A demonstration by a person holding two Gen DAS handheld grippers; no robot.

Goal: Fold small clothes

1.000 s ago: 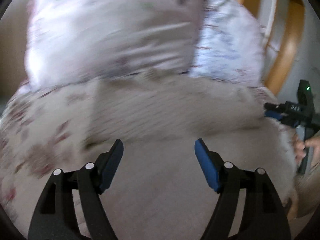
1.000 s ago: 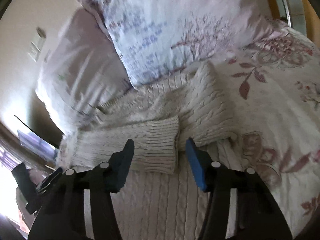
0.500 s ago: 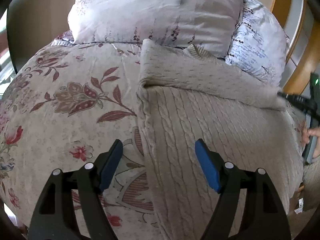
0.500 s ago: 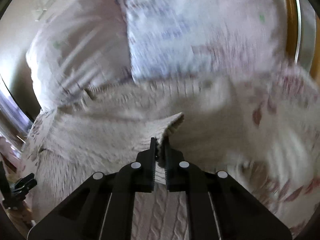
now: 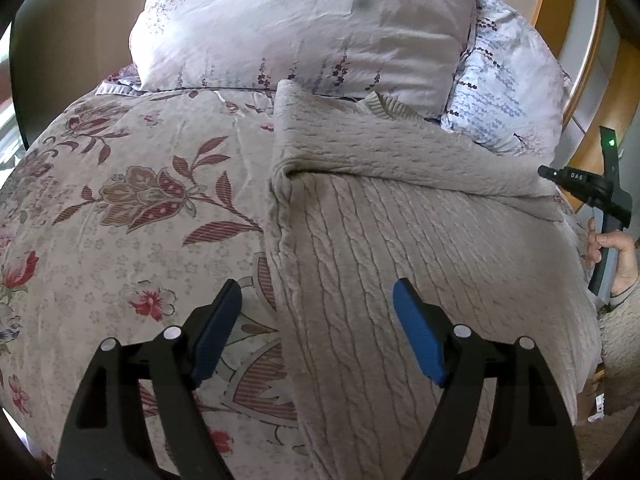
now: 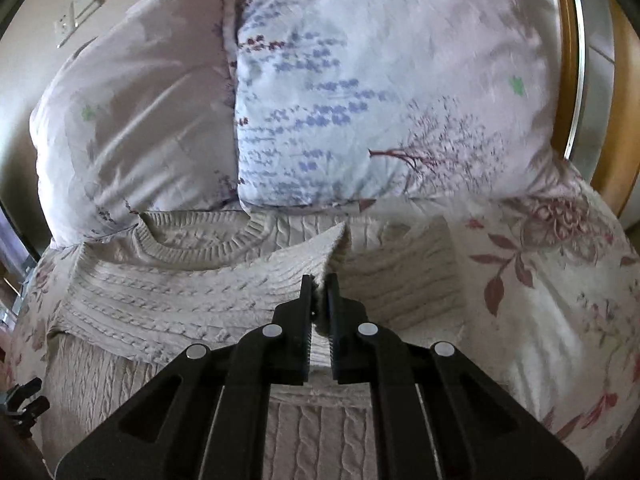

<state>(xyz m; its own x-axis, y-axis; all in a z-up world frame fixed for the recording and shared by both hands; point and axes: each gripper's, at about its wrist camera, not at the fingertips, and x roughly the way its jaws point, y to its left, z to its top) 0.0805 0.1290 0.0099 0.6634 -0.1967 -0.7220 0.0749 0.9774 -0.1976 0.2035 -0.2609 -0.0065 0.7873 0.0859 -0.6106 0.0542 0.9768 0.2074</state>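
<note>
Floral bedspread point(image 5: 120, 208) under sweater point(image 5: 400, 248). Sleeve cuff point(image 6: 332, 256) pinched in right gripper point(image 6: 319, 300); left gripper point(image 5: 316, 320) spread, idle. Thin bite: cuff could be lost if tugged.

The sweater point(image 5: 420, 248) runs off the frame's bottom edge.

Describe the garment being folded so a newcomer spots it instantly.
On the bed's floral duvet, just below the two pillows, lies a cream cable-knit sweater. Unlike the smooth printed bedding, it is thick, plain and ribbed, and the right gripper pinches its sleeve.
</note>
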